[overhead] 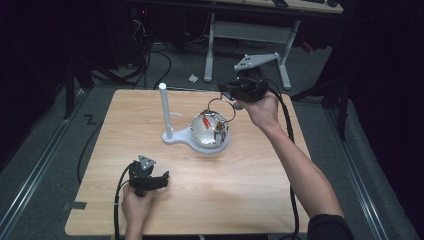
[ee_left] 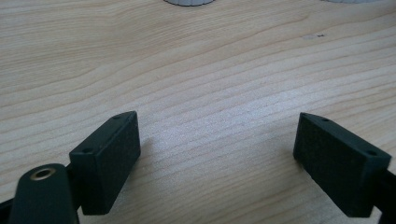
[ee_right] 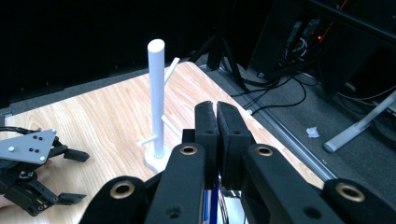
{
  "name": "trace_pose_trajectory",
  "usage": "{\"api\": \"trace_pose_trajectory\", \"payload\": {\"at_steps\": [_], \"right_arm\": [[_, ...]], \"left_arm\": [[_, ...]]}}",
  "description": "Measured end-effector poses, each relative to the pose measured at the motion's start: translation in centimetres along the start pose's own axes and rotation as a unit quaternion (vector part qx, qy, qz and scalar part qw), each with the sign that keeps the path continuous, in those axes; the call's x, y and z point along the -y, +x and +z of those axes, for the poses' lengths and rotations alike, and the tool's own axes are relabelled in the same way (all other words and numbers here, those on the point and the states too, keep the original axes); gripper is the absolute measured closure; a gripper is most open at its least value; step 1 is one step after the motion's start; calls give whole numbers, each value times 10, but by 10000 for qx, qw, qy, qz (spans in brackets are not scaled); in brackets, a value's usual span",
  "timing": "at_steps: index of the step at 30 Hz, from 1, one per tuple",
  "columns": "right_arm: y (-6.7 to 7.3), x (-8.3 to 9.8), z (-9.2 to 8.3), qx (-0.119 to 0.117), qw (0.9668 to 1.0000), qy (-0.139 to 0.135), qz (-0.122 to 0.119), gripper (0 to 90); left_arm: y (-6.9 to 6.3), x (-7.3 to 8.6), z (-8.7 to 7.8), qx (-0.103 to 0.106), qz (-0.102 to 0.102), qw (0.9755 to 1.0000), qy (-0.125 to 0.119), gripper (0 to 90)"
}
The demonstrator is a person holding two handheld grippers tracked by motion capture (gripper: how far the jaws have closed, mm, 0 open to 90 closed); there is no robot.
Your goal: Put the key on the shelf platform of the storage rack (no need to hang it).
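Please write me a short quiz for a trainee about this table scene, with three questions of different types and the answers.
1. True or false: the jaws of the left gripper are shut.
2. Where does the shiny round metal pot sit? A) on the flat base of the white plastic stand with the upright post; B) on the floor; C) between the left gripper's jaws.
3. Which gripper is up behind the pot, at the far side of the light wooden table?

Key: 1. False, they stand wide open over bare wood. 2. A. 3. The right gripper, jaws shut.
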State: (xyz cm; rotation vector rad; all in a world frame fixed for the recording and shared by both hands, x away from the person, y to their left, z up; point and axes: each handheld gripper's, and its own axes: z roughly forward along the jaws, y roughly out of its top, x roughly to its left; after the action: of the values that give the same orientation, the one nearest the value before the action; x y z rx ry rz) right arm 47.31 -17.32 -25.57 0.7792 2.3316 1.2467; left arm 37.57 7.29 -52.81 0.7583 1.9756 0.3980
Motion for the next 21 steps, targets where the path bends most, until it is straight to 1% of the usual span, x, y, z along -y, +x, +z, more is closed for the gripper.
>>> {"api": "trace_pose_trajectory", "payload": {"at_steps": [5,6,10,11,13,14,15,17,19,21], "right_arm": [[1,0,6,-22,10000,33,-9,885],[1,1,7,-38,10000,39,7,885],[-2,6,13,-73,9999,54,105,884],[-3,8,16,-89,9998,67,162,885],[-4,11,20,-106,9996,116,214,885],[-5,13,23,-116,9996,153,217,885],[-5,14,25,-120,9995,180,221,885],[-5,17,29,-140,9994,222,237,884],[-4,19,33,-144,9992,268,261,885],[-5,18,35,-152,9993,248,253,885]], "left_arm": [[0,0,0,3,-8,10000,11,151],[0,0,0,15,27,10000,-3,151],[0,0,0,-1,10,10000,-1,151],[0,0,0,2,14,10000,-2,151],[1,0,0,27,80,10000,0,151],[0,0,0,-6,-5,10000,1,151],[-1,0,0,-20,-45,10000,-2,151],[1,0,0,14,43,10000,-1,151],[0,0,0,5,23,10000,-1,151],[0,0,0,-1,7,10000,-2,151]]}}
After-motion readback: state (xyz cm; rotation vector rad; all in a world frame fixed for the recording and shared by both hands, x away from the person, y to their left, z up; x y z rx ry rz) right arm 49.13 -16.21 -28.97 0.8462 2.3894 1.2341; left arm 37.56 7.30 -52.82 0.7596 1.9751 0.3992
